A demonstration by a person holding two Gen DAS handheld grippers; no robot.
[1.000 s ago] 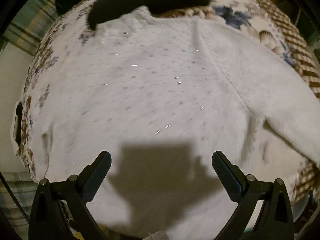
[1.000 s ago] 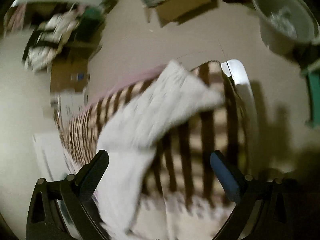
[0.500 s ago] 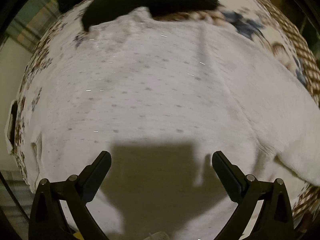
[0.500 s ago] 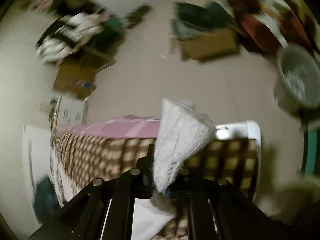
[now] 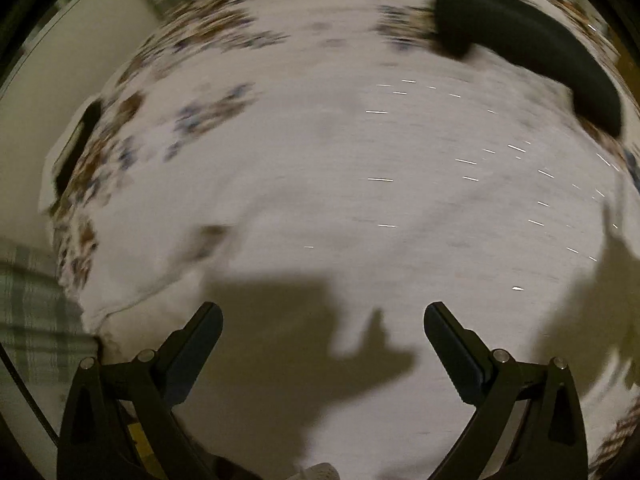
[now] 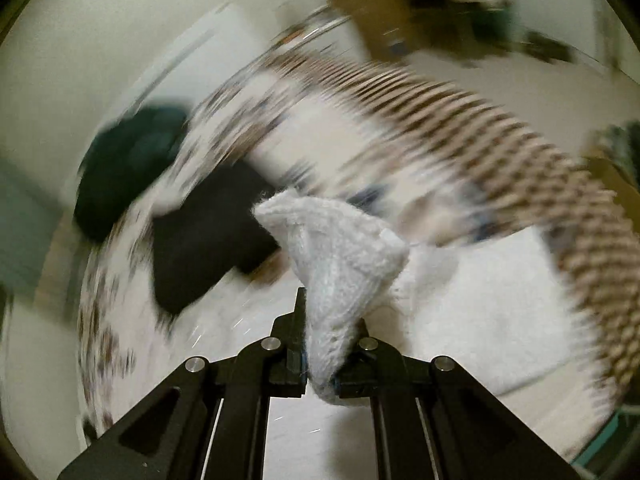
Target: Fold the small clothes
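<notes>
The right gripper (image 6: 320,364) is clenched on a bunched end of the white knit sweater (image 5: 360,200), most likely a sleeve cuff, which stands up out of its jaws; the left gripper (image 5: 322,344) is released, with nothing between its fingers, and hangs over the sweater's body near the hem. The sweater lies spread on a floral bedspread (image 5: 208,40); a black garment (image 5: 520,40) lies at its far right edge, touching the neckline area, and both views are smeared with motion, so finer creases cannot be read.

The step in hand looks like folding the sleeve across the body; to do it well, carry the cuff low and level over the chest so that the sleeve lies flat rather than twisted; the free gripper should pin the body near the shoulder seam, lest the knit drag; let go only once the cuff rests on the fabric, clear of the black garment.
</notes>
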